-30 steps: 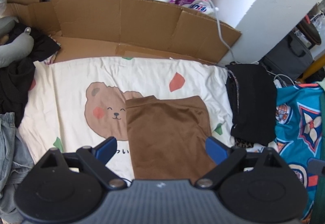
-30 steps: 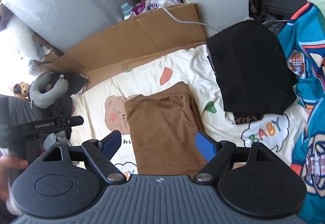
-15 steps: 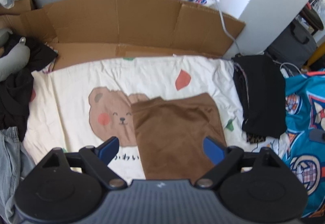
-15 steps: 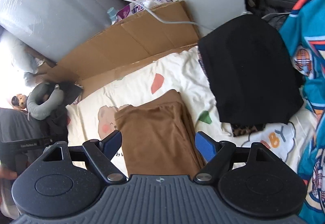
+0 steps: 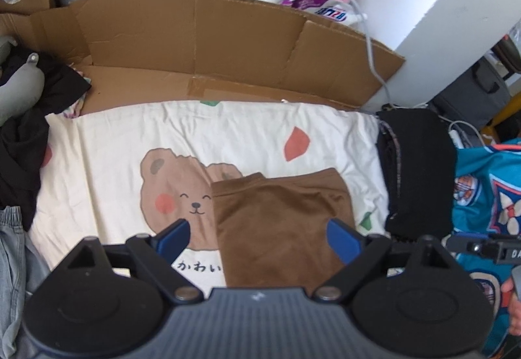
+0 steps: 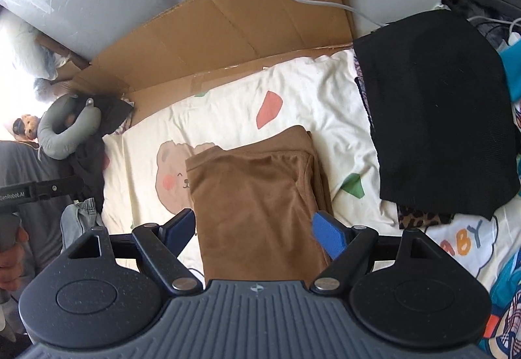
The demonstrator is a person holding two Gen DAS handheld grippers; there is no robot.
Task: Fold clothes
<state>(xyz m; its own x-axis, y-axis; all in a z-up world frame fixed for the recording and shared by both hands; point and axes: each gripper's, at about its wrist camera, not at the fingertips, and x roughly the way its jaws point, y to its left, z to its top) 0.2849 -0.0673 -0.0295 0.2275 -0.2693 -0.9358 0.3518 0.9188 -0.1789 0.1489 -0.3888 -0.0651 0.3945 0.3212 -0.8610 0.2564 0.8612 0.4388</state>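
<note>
Both grippers we hold spread wide and empty: left gripper (image 5: 257, 240), right gripper (image 6: 255, 230), each hovering above the folded brown garment (image 5: 281, 222) lying on the cream bear-print sheet (image 5: 130, 137). Only the right wrist view gives us the leopard-print cloth (image 6: 420, 217) under the black stack (image 6: 436, 118) and the grey neck pillow (image 6: 70, 127) in full. Only the left wrist view shows the jeans (image 5: 9, 248) at the sheet's left edge.
</note>
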